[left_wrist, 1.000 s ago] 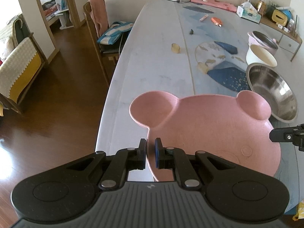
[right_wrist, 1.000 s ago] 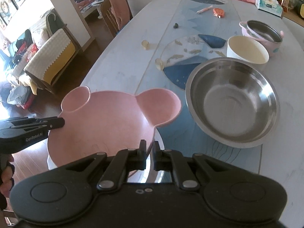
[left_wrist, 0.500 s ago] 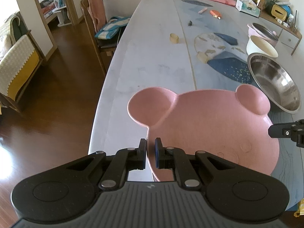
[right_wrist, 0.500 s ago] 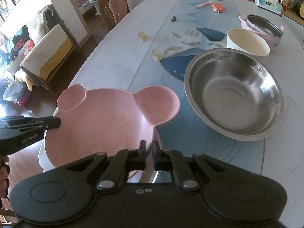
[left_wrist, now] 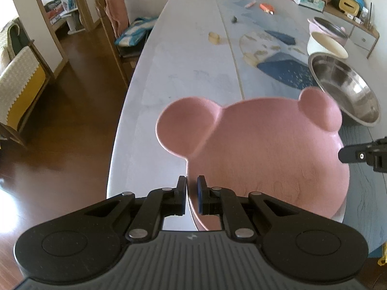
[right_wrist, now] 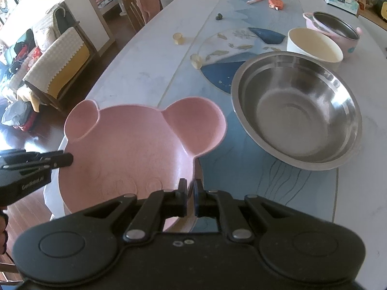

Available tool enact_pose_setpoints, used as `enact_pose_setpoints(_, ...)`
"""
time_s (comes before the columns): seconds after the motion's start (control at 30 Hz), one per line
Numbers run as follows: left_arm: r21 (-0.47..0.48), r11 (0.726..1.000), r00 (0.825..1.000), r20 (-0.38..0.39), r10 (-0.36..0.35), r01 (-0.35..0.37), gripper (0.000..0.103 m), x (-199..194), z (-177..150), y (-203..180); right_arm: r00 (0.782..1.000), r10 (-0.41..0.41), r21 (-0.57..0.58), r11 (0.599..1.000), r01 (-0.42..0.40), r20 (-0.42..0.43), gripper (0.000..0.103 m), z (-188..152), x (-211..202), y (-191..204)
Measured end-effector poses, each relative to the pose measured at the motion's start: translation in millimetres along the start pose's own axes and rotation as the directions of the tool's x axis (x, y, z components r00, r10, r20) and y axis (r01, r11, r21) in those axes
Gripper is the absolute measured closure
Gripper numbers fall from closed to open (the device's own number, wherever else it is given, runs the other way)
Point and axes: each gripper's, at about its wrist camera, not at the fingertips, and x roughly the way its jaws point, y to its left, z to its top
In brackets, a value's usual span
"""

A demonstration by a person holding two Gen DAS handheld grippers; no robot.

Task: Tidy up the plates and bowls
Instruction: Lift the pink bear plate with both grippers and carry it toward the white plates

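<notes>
In the left wrist view, the left gripper (left_wrist: 192, 193) was clamped narrowly on the near rim of the pink plate (left_wrist: 261, 149), a bear-head shape with two round ears; the rim ran up between its two pads. The plate stretched away from the fingers toward the far right, over the near end of the table (left_wrist: 174, 55), with one ear at far left and the other at far right. The tip of the right gripper (left_wrist: 350, 153) met the plate's right edge. Beyond the right ear sat the steel bowl (left_wrist: 348, 91), then the cream bowl (left_wrist: 326, 44) and the pink pot (left_wrist: 326, 27) farther off along the table's right side. In the right wrist view, the right gripper (right_wrist: 190, 193) was closed tight on the plate's (right_wrist: 135, 149) near right rim, just below the right ear, and the plate spread out to the left of the fingers. The left gripper (right_wrist: 63, 159) reached in from the left and gripped the plate's left edge under the left ear. The steel bowl (right_wrist: 297, 111) stood just right of the plate, the right ear close to its rim; whether they touched could not be told. The cream bowl (right_wrist: 314, 46) stood beyond it, with the pink pot (right_wrist: 333, 30) behind.
</notes>
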Motion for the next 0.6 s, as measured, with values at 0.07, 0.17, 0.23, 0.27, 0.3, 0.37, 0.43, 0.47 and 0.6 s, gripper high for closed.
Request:
enact_pose_setpoints(0.07, 0.018, 1.000, 1.000, 0.008, 0.010, -0.010, 0.095, -0.6, -2.3, -3.2, 1.000, 0.003, 0.003, 1.000, -0.003, 0.000, 0.096, -1.3, 0.4, -1.3)
enact_pose_setpoints(0.17, 0.014, 1.000, 1.000, 0.007, 0.009, -0.009, 0.095, -0.9, -2.7, -2.8, 1.000, 0.012, 0.000, 1.000, -0.012, -0.003, 0.091, -1.6, 0.3, -0.1)
enact_pose_setpoints(0.23, 0.015, 1.000, 1.000, 0.004, 0.008, -0.008, 0.095, -1.4, -2.8, -2.8, 1.000, 0.016, 0.004, 1.000, -0.016, -0.002, 0.089, -2.2, 0.0, 0.5)
enact_pose_setpoints(0.27, 0.016, 1.000, 1.000, 0.005, 0.008, -0.008, 0.095, -1.9, -3.3, -2.7, 1.000, 0.018, 0.006, 1.000, -0.018, -0.004, 0.088, -2.7, -0.2, 0.5)
enact_pose_setpoints(0.3, 0.019, 1.000, 1.000, 0.007, 0.008, -0.008, 0.095, -2.1, -3.4, -2.7, 1.000, 0.020, 0.008, 1.000, -0.020, -0.004, 0.087, -2.9, -0.4, 0.1)
enact_pose_setpoints(0.37, 0.021, 1.000, 1.000, 0.006, 0.004, -0.004, 0.095, -2.4, -4.0, -2.1, 1.000, 0.026, 0.010, 1.000, -0.026, -0.003, 0.086, -3.0, -0.7, -0.7)
enact_pose_setpoints(0.43, 0.015, 1.000, 1.000, 0.001, -0.003, 0.003, 0.095, -3.0, -4.2, -0.9, 1.000, 0.030, 0.012, 0.999, -0.030, -0.005, 0.084, -3.2, -1.4, -0.4)
enact_pose_setpoints(0.47, 0.012, 1.000, 1.000, -0.002, -0.008, 0.008, 0.095, -3.3, -4.5, 0.0, 1.000, 0.030, 0.012, 0.999, -0.030, -0.005, 0.084, -3.2, -1.7, -0.2)
enact_pose_setpoints(0.6, 0.002, 1.000, 0.999, -0.018, -0.029, 0.029, 0.094, -3.6, -6.1, 3.9, 0.999, 0.038, 0.021, 0.999, -0.038, -0.004, 0.081, -2.9, -3.8, 0.2)
